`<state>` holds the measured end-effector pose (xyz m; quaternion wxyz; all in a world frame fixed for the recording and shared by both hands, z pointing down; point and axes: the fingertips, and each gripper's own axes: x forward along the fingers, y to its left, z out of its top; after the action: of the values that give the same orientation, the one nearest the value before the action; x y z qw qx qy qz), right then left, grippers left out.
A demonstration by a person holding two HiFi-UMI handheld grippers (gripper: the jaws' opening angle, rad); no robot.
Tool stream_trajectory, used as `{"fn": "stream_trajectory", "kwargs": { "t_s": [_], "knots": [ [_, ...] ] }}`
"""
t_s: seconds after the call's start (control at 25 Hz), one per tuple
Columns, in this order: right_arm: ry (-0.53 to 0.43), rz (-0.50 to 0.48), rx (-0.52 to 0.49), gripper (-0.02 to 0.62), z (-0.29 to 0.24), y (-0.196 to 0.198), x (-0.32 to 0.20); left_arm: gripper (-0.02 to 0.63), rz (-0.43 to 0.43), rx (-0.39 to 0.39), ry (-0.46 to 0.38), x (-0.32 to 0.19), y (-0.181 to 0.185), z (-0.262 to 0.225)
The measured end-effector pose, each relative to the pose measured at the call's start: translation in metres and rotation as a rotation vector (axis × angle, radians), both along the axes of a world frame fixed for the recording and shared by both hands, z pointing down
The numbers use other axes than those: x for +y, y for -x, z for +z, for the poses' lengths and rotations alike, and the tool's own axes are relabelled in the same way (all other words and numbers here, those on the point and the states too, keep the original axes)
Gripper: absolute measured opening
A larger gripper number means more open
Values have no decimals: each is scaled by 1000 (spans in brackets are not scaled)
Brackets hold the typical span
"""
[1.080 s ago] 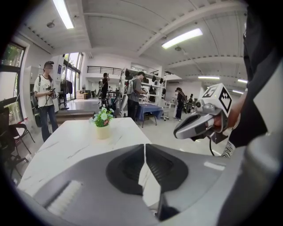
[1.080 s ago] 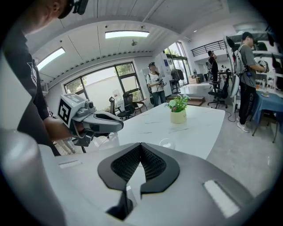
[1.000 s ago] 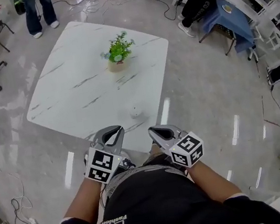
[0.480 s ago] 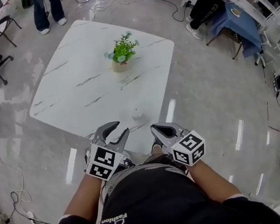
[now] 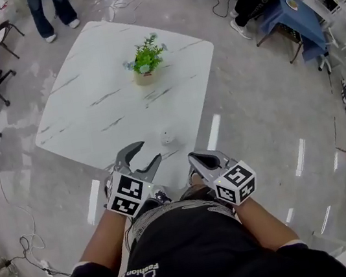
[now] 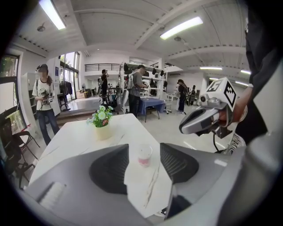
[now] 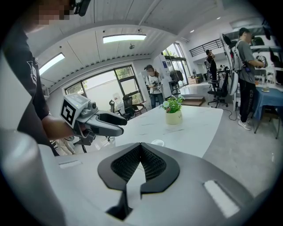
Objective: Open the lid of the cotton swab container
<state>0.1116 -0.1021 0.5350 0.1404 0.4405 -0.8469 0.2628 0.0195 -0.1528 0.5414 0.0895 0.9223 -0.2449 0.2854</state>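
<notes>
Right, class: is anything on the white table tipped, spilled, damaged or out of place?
Nothing stands out: the cotton swab container and the potted plant both stand upright on the table, with no spill visible.

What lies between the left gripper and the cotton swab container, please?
Only bare white table, per the left gripper view; the left gripper, jaws just opening and empty, hangs short of the cotton swab container.
</notes>
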Motion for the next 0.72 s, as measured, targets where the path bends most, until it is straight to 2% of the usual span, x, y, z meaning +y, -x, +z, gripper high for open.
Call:
{"fn": "stream_trajectory", "kwargs": {
  "t_s": [0.72],
  "knots": [
    [6, -16, 7, 0, 5, -21, -10, 273, 22, -88, 51, -11, -20, 39]
  ]
}}
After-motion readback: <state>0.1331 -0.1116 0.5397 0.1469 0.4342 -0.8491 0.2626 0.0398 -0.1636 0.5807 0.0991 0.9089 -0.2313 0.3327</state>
